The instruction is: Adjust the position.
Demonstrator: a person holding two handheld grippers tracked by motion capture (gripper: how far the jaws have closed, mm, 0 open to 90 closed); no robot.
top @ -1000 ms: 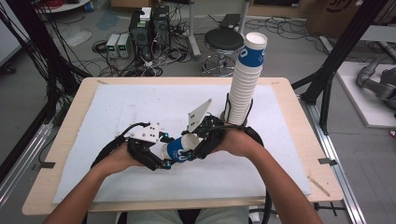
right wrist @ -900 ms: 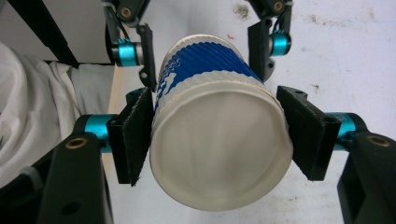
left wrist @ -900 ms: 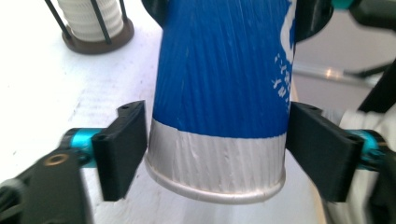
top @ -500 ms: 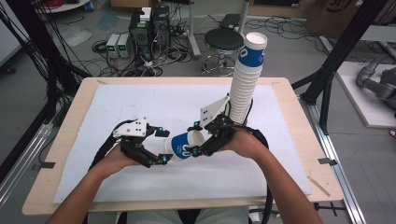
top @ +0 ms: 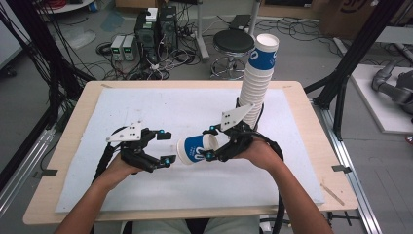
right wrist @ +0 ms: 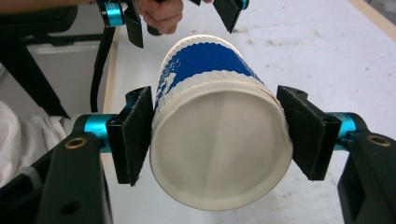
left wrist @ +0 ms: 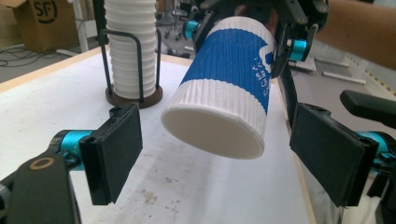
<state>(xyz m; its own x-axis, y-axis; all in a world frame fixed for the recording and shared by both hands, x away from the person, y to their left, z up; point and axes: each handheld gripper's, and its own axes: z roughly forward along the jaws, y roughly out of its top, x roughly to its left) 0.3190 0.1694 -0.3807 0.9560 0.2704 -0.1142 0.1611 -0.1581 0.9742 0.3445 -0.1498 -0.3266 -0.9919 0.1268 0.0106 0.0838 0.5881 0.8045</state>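
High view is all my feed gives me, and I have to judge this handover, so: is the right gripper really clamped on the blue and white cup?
Observer: Yes. In the right gripper view both pads of the right gripper press the cup just below its rim, with the open mouth facing that camera.
Operator: And the left one?
Observer: The left gripper has just been opening. In its own view the cup's base sits between its jaws with a gap on each side.
Operator: What holds the tall stack up?
Observer: The left gripper view shows the stack of cups standing in a black wire holder on a round brown base.
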